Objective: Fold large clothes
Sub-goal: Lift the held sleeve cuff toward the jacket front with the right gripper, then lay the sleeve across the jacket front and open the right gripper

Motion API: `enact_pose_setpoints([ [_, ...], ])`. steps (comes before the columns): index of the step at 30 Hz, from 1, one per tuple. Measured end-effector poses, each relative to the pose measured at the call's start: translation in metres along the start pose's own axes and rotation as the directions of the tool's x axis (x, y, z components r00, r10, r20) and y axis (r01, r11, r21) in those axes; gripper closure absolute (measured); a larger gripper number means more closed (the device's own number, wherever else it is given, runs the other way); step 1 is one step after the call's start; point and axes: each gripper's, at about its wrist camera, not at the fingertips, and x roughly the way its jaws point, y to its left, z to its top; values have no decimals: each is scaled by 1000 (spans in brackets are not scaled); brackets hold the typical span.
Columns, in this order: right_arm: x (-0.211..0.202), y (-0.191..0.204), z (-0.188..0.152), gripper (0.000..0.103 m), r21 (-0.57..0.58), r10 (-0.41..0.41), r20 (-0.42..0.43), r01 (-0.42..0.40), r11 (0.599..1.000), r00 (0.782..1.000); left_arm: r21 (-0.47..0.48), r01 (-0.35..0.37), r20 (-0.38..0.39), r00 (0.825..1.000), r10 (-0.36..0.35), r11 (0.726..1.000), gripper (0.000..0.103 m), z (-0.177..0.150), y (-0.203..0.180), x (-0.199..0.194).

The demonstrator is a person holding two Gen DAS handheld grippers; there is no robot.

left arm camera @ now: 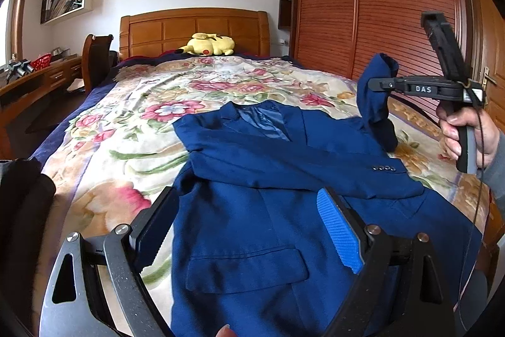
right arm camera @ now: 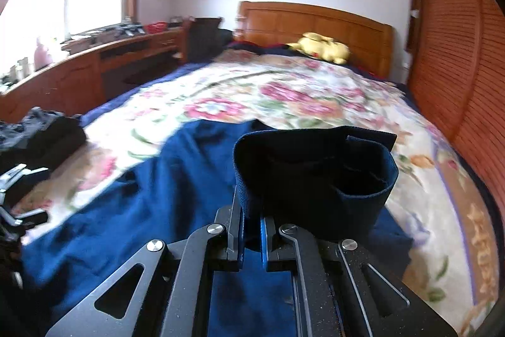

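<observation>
Here a blue jacket lies on the flowered bed beside a wooden wardrobe; the right claw grips its sleeve, and the left claw stands wide open.

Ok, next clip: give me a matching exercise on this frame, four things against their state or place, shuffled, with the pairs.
Things:
1. yellow plush toy
2. left tool
3. right tool
4. blue suit jacket

States or places:
A. shut on the jacket's raised sleeve cuff
B. spread on the floral bed cover
C. open above the jacket, holding nothing
D. lying by the wooden headboard

Pairs: 1-D, 2-C, 3-A, 4-B
</observation>
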Motion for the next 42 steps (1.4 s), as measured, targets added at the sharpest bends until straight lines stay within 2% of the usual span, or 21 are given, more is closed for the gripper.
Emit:
enact_pose_setpoints([
  [4,-5,13,-4,96,-26,45,-5,-45,999,999,-13,-10,-1,1000,10,1000,13,0,6,0],
  [6,2,16,-13,96,-36,29,-46,-31,999,999,-19,-13,-1,1000,13,1000,13,-1,9,0],
  [13,29,12,-60,96,59,87,-158,-78,995,984,-24,-26,-6,1000,25,999,13,-2,12,3],
  [20,38,21,-73,96,104,131,-175,-114,988,976,-29,-40,-4,999,40,999,13,-4,18,2],
  [25,24,46,-70,96,81,145,-176,-132,988,974,-37,-52,0,999,52,998,13,-7,23,-4],
  [35,-13,68,-81,96,29,169,-178,-167,986,969,-63,-75,8,997,76,995,13,-20,43,-22],
  [42,-14,88,-95,96,-27,143,-239,-154,988,960,-97,-67,-5,998,67,993,13,-22,55,-19],
])
